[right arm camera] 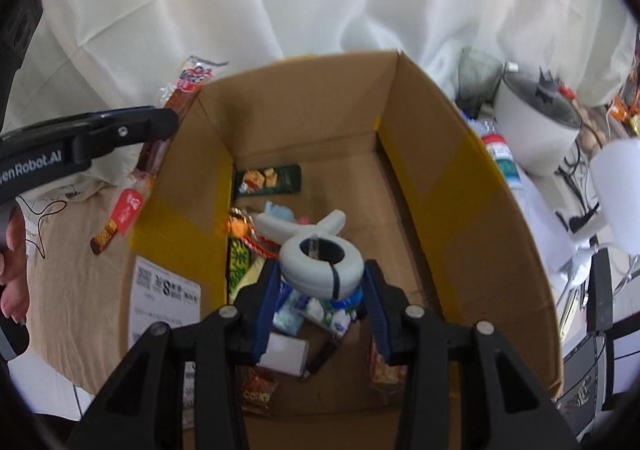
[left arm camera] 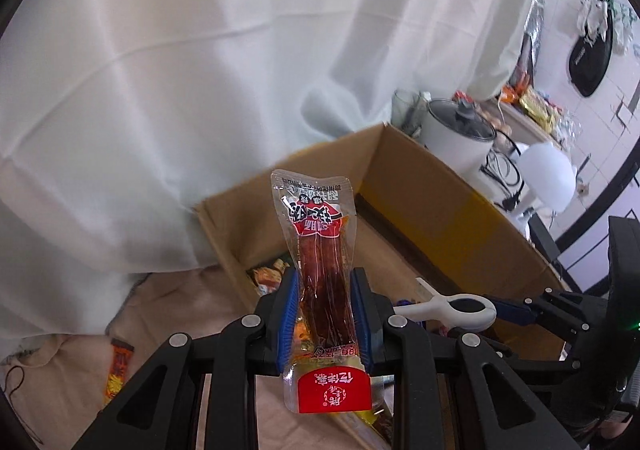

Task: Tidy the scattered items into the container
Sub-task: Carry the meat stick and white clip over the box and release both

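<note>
Pinching a clear, glossy sausage packet point(left arm camera: 322, 282) between the blue pads of the left gripper point(left arm camera: 325, 314) — packet standing upright, red label at each end, just outside the near-left wall of the cardboard box point(left arm camera: 440, 206). Clamping a smooth grey-white plastic clip point(right arm camera: 320, 260) by its ring-shaped end in the right gripper point(right arm camera: 320, 290) — handles splaying away from the fingers, hovering above the box interior. Lying on the corrugated floor: a dark green snack packet point(right arm camera: 270, 180) and a white carton point(right arm camera: 286, 356). Resting on beige cloth outside: a small brown bar point(right arm camera: 105, 238).
</note>
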`<state>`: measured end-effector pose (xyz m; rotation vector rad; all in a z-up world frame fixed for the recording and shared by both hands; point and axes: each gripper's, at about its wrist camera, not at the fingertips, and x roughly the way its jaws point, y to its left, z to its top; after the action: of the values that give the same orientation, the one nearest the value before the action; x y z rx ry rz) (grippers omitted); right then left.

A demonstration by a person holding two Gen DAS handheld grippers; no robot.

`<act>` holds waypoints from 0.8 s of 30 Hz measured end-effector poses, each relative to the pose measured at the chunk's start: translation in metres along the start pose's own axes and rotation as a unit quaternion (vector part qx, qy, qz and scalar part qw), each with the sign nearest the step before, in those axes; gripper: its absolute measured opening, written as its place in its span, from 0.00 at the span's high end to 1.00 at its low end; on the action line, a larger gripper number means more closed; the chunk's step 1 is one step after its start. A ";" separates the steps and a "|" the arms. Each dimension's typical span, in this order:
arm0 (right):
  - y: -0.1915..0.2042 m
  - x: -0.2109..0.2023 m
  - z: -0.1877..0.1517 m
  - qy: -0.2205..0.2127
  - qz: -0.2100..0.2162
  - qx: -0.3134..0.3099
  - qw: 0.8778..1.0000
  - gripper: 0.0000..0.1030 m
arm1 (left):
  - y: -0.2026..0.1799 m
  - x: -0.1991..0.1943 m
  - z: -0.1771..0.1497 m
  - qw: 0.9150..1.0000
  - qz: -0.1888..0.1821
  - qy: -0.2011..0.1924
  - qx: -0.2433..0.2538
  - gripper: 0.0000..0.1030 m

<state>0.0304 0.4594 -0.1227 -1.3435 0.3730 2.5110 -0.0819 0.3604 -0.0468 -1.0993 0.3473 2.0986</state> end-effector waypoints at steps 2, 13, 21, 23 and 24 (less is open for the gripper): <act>-0.004 0.004 -0.004 0.009 0.001 0.004 1.000 0.55 | -0.011 0.009 -0.002 1.000 0.003 0.009 0.010 0.75; -0.020 0.012 -0.022 0.068 -0.002 0.049 0.996 0.32 | -0.032 0.033 -0.010 0.999 0.008 0.042 0.032 0.74; -0.032 -0.013 -0.028 0.042 -0.055 0.065 0.996 0.00 | -0.041 0.059 -0.005 0.994 0.019 0.105 0.028 0.74; -0.035 -0.015 -0.033 0.045 -0.055 0.067 0.995 0.00 | -0.045 0.069 -0.005 0.990 0.030 0.132 0.027 0.73; -0.035 -0.016 -0.035 0.041 -0.058 0.066 0.995 0.00 | -0.046 0.074 -0.005 0.989 0.035 0.143 0.025 0.73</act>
<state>0.0783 0.4775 -0.1312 -1.3793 0.4556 2.3000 -0.0736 0.4250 -0.1046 -1.3782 0.5796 1.9807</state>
